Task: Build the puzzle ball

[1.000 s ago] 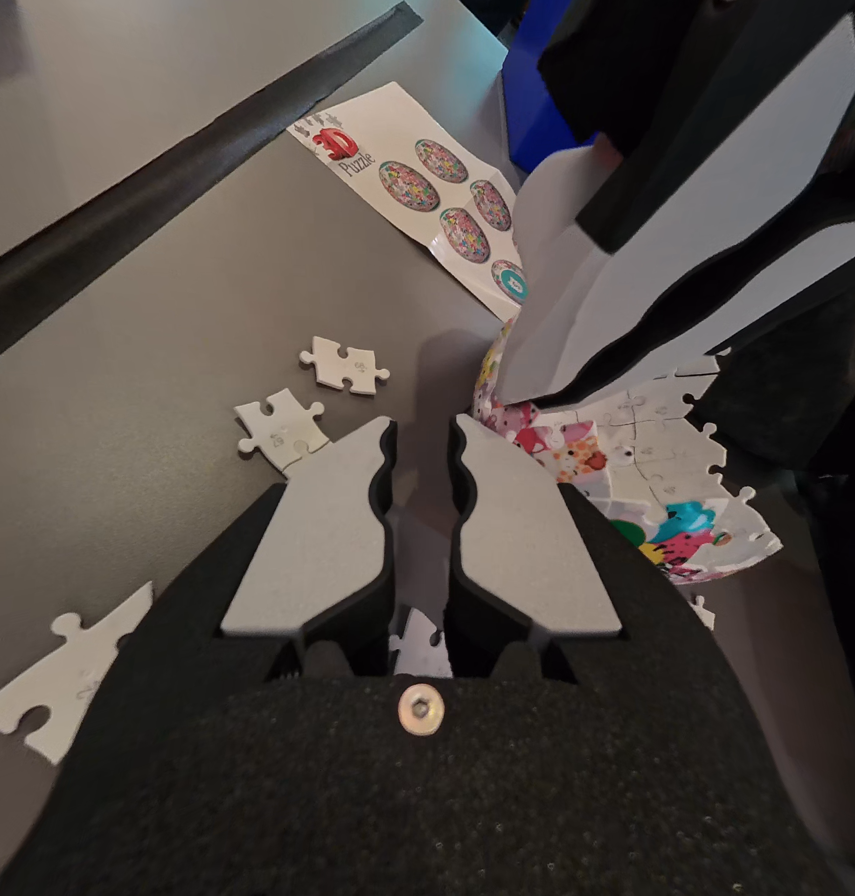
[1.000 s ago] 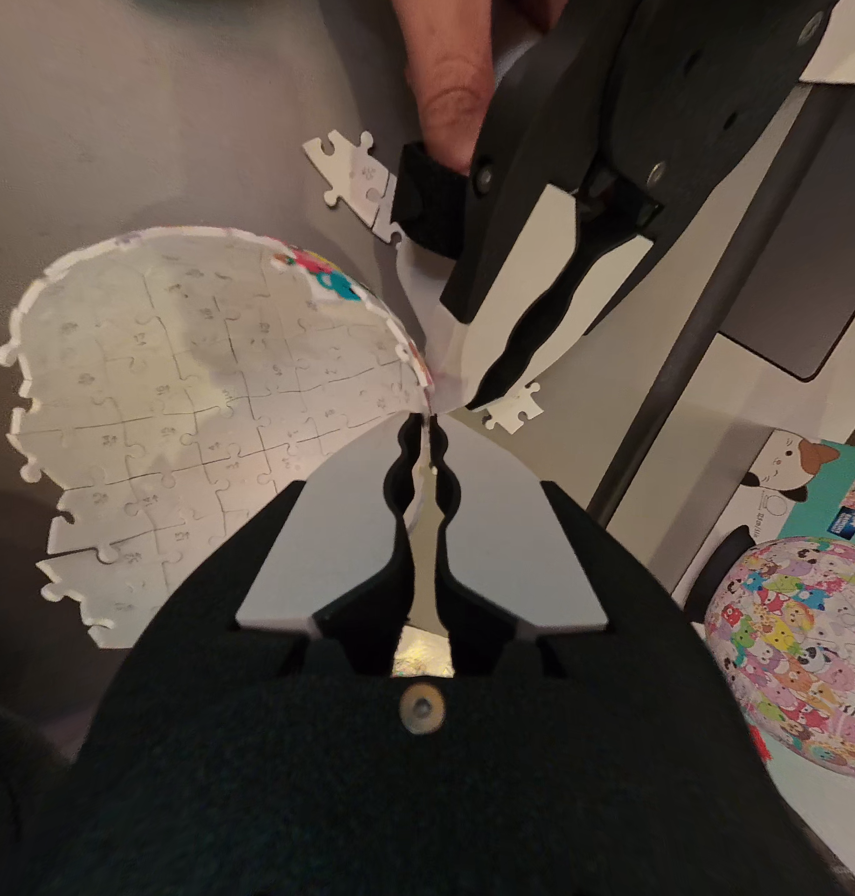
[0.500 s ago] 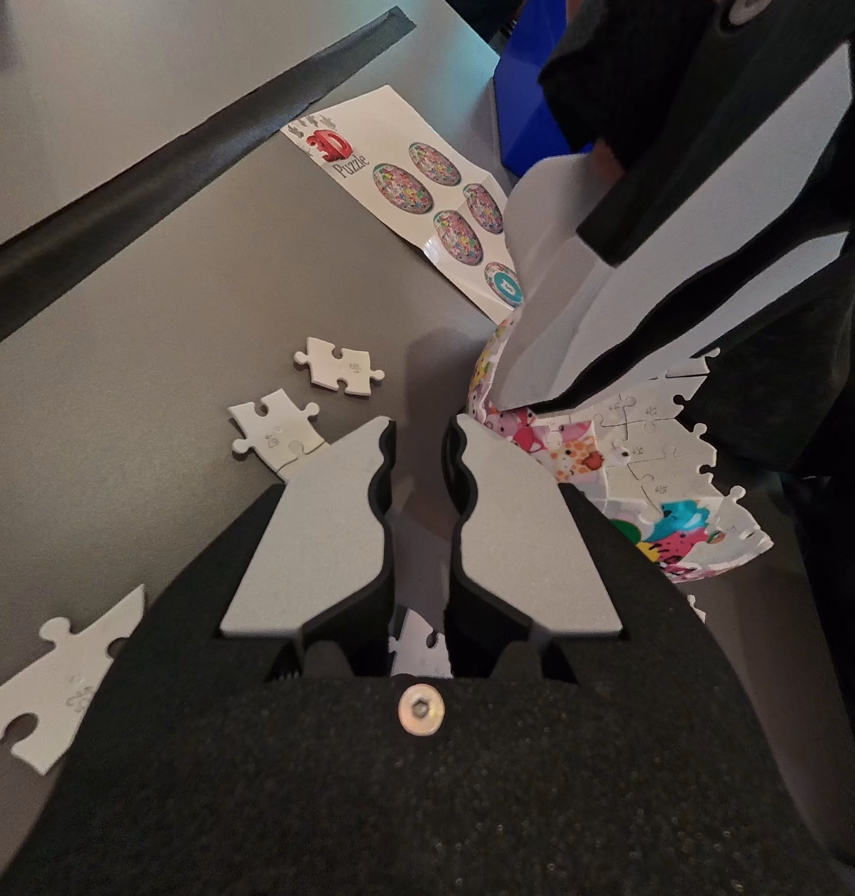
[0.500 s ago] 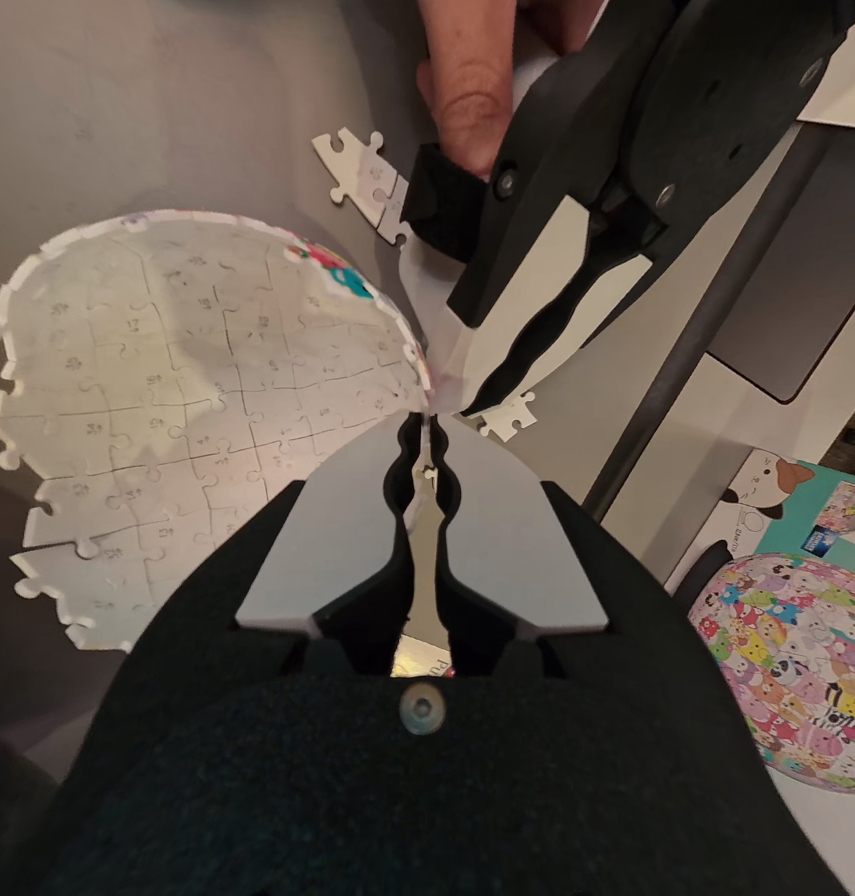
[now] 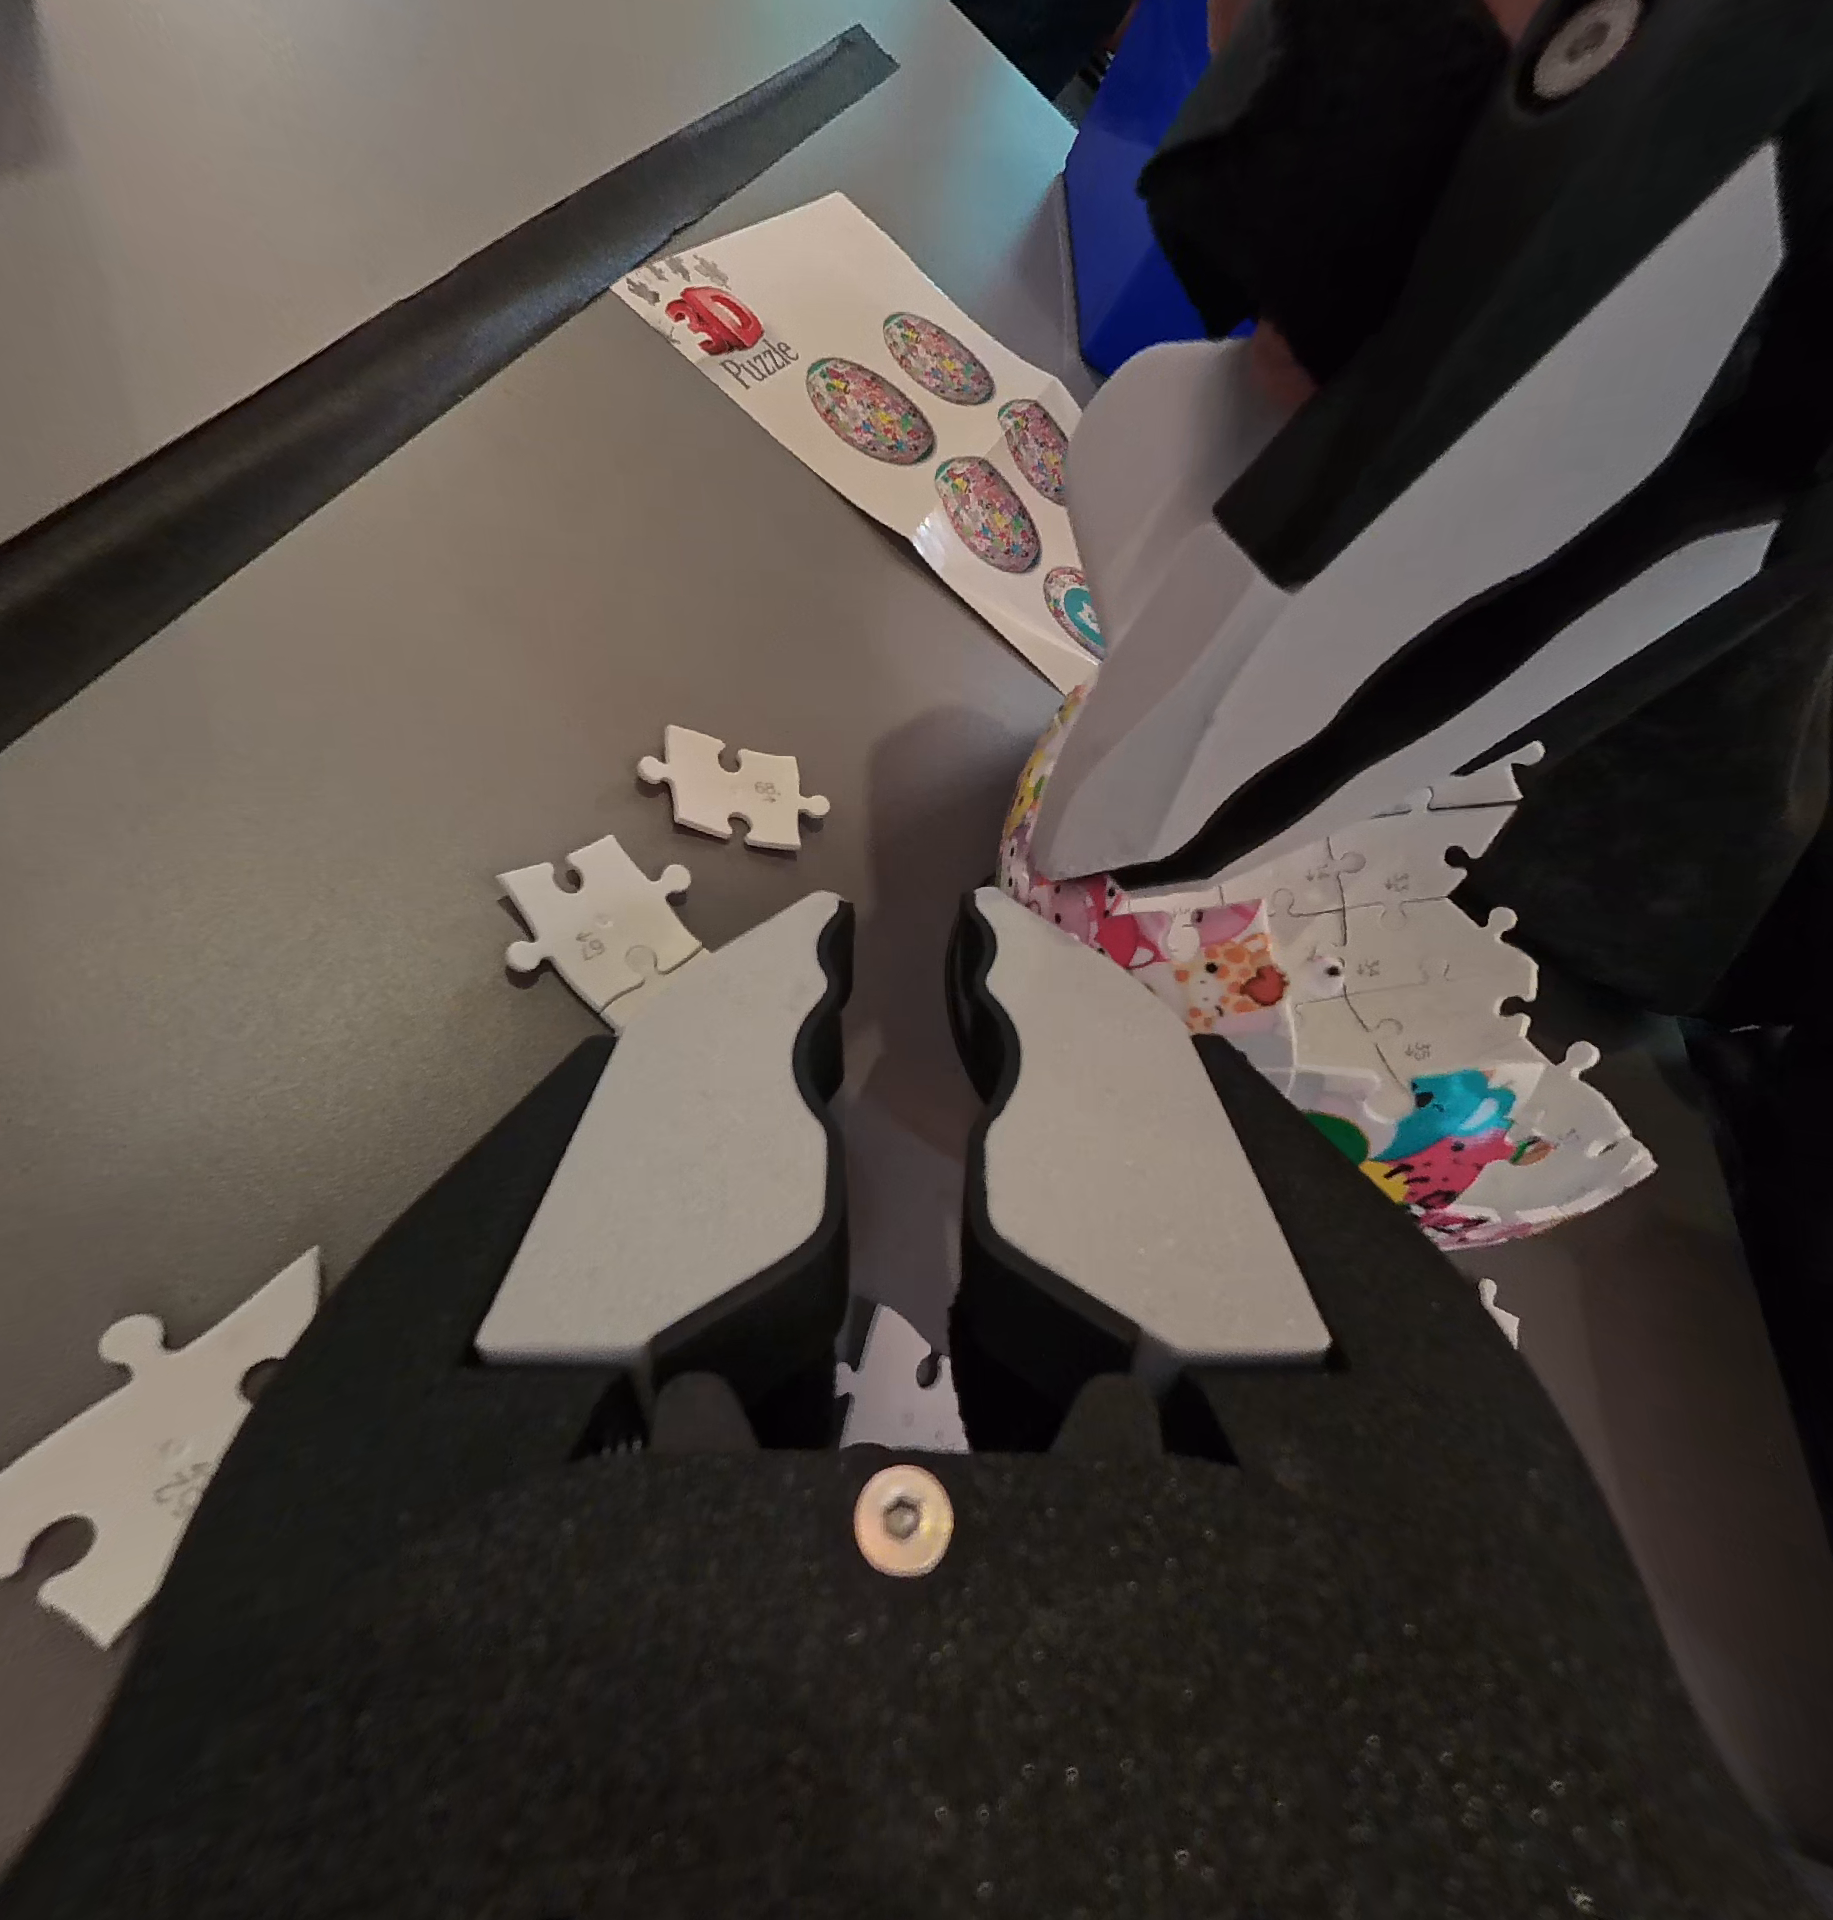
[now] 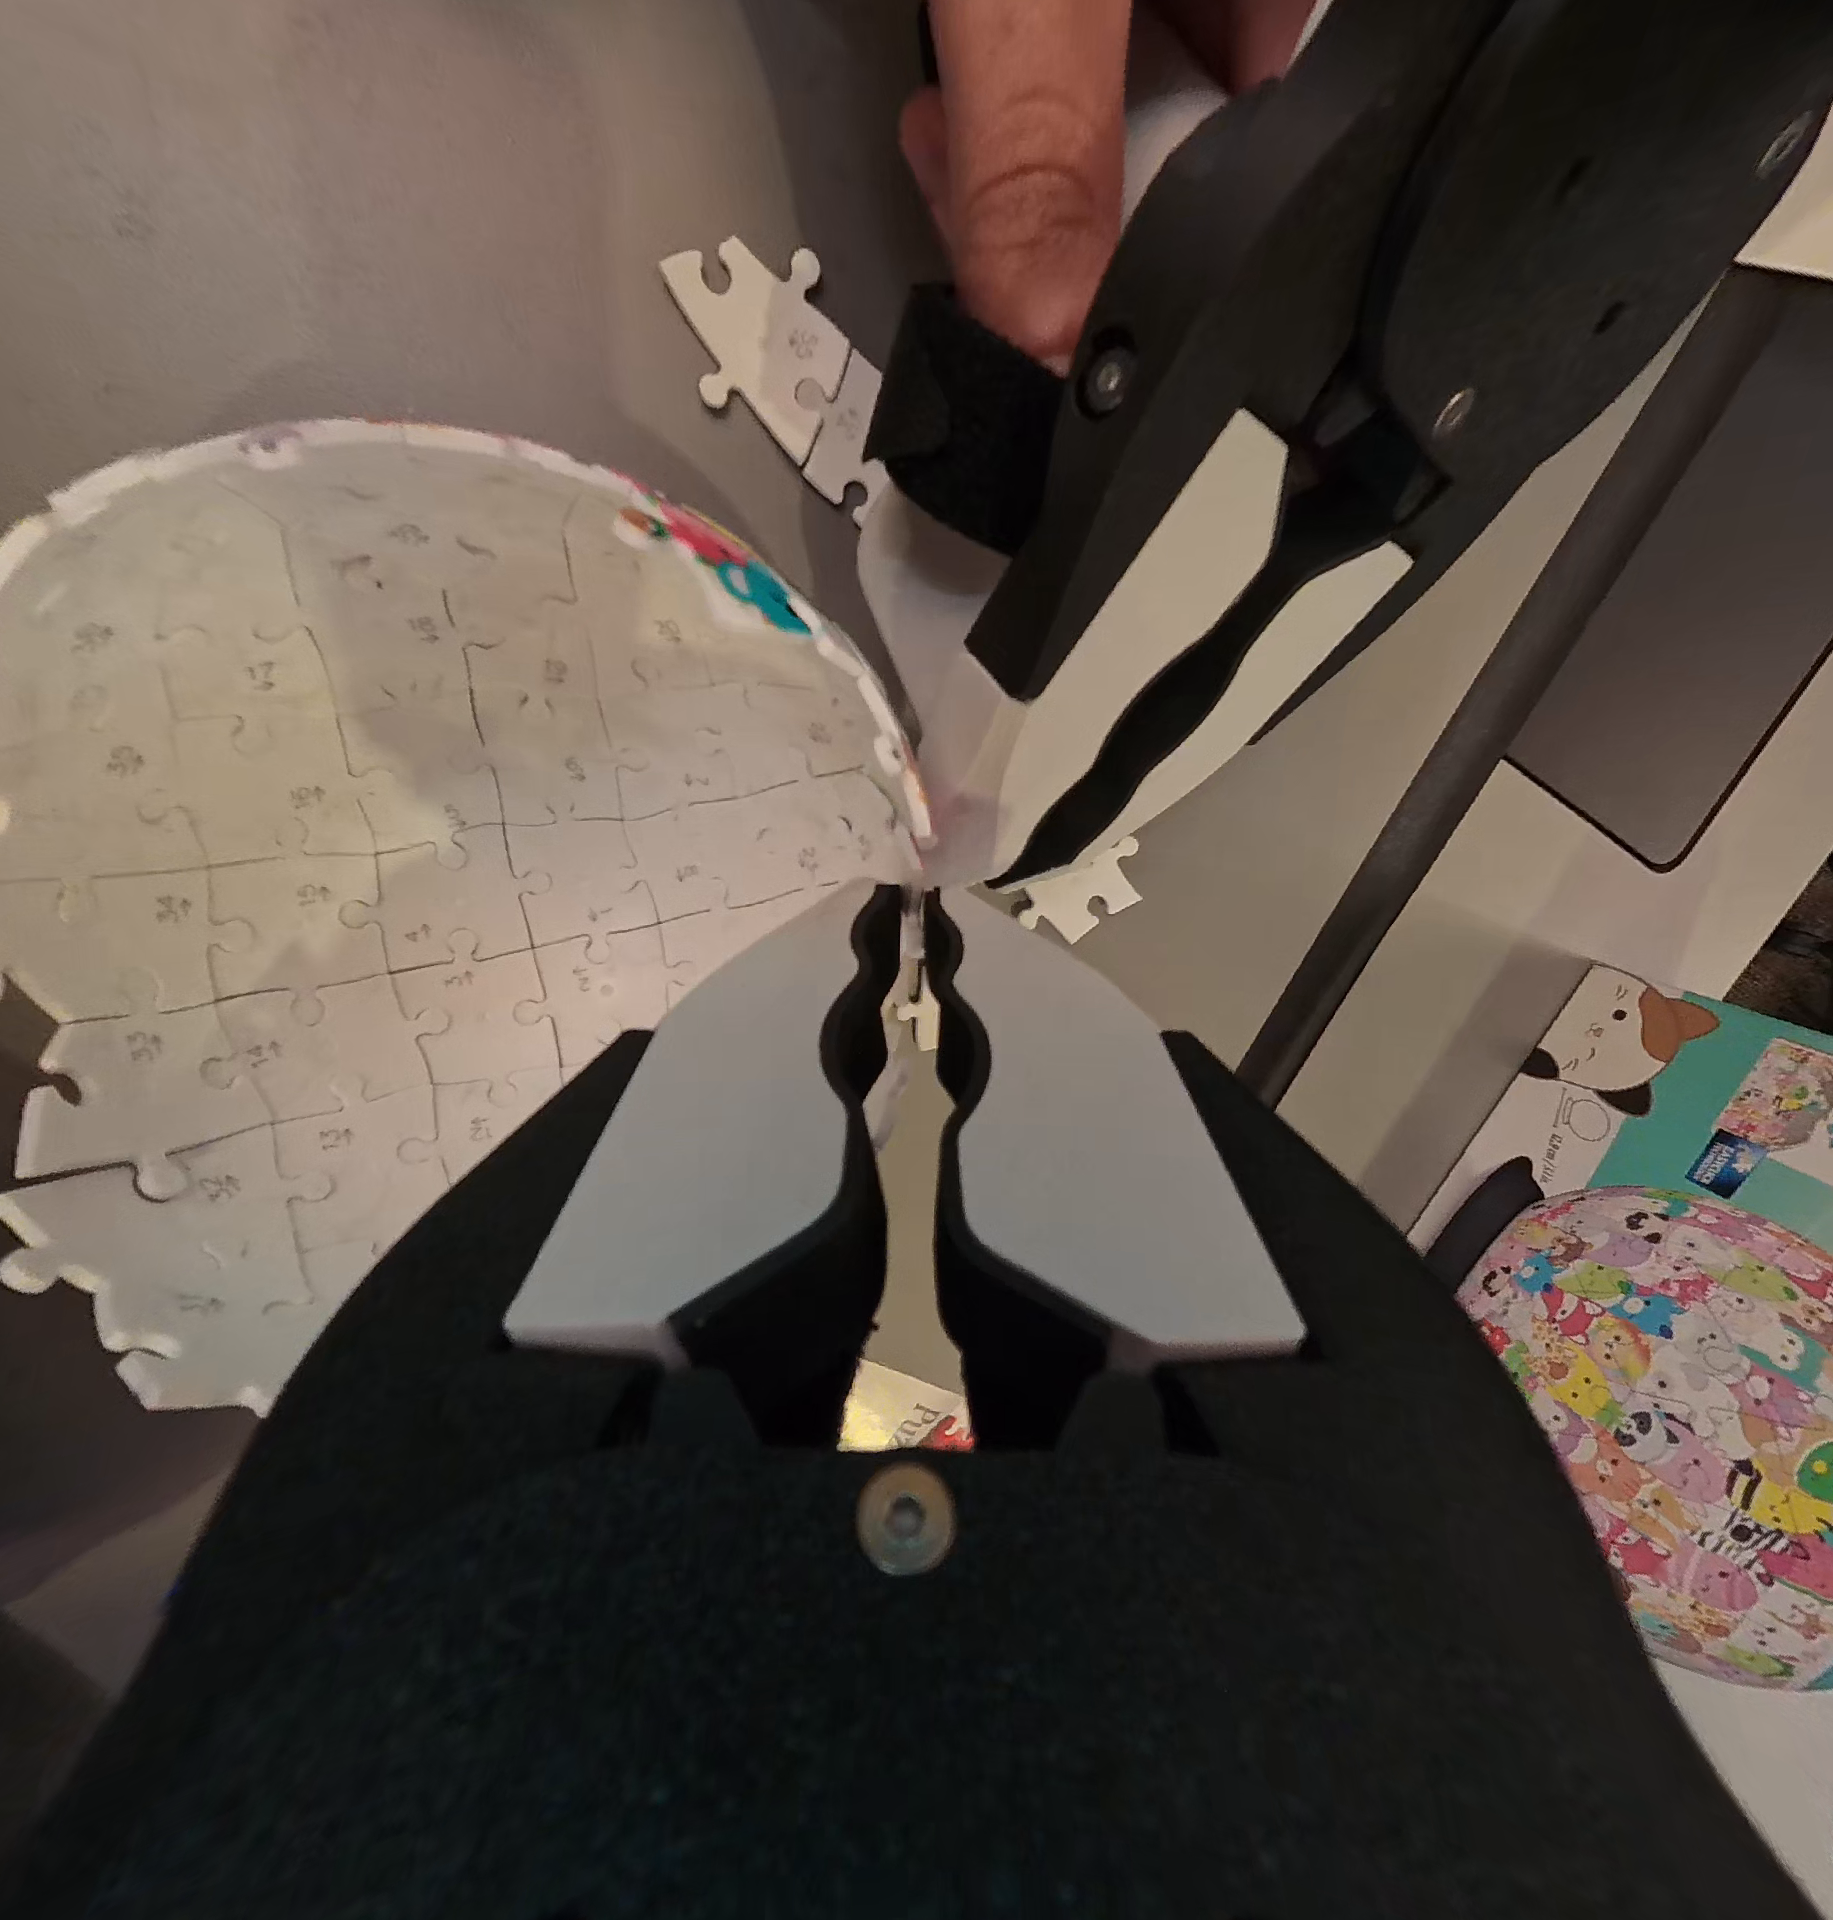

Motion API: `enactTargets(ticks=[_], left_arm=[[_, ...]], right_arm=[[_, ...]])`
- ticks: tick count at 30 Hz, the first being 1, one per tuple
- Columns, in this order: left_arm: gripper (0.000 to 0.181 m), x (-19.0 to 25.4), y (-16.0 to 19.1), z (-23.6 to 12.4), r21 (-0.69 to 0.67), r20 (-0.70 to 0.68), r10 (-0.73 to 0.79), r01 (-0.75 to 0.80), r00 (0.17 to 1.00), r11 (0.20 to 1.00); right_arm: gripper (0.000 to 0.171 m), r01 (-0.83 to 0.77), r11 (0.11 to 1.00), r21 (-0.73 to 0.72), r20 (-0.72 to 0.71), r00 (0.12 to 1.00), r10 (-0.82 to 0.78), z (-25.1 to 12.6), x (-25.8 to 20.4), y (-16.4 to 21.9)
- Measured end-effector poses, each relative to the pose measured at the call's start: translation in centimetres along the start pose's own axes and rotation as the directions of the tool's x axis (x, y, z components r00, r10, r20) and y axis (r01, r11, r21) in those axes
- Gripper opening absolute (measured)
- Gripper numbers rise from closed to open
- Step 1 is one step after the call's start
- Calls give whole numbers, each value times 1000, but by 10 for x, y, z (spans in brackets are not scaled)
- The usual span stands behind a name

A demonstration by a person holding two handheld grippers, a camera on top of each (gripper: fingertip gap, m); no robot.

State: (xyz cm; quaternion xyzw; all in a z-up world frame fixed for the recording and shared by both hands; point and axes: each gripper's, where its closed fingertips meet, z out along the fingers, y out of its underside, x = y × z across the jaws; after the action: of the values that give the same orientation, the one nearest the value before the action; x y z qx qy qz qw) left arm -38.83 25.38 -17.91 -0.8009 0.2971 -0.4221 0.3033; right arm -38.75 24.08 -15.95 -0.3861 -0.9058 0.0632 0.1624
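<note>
The half-built puzzle ball is a curved shell with a white numbered inside and a colourful outside. My right gripper is shut on its rim, and a white piece edge shows between the fingers. It also shows in the left wrist view, clamped on the shell's top edge. My left gripper is narrowly open and empty, low over the table, just left of the shell. In the right wrist view its tips almost touch the rim beside my right gripper. Loose white pieces lie ahead of it.
More loose pieces lie at the left, under my left gripper and on the table. An instruction leaflet lies at the back, a blue object behind it. The puzzle box stands right. A person's finger holds the left gripper. Left and right tips are no more than a few centimetres apart.
My right gripper has turned a little with the shell, which has shifted slightly left in its view. My left gripper has barely moved and its gap is unchanged.
</note>
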Motion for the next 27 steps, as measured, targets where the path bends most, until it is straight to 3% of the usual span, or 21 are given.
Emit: enactTargets(ticks=[27], left_arm=[[18,7,-5,-27,48,-69,-13,16,998,999]], right_arm=[[4,31,1000,-1,-43,999,-31,2,9,-4]])
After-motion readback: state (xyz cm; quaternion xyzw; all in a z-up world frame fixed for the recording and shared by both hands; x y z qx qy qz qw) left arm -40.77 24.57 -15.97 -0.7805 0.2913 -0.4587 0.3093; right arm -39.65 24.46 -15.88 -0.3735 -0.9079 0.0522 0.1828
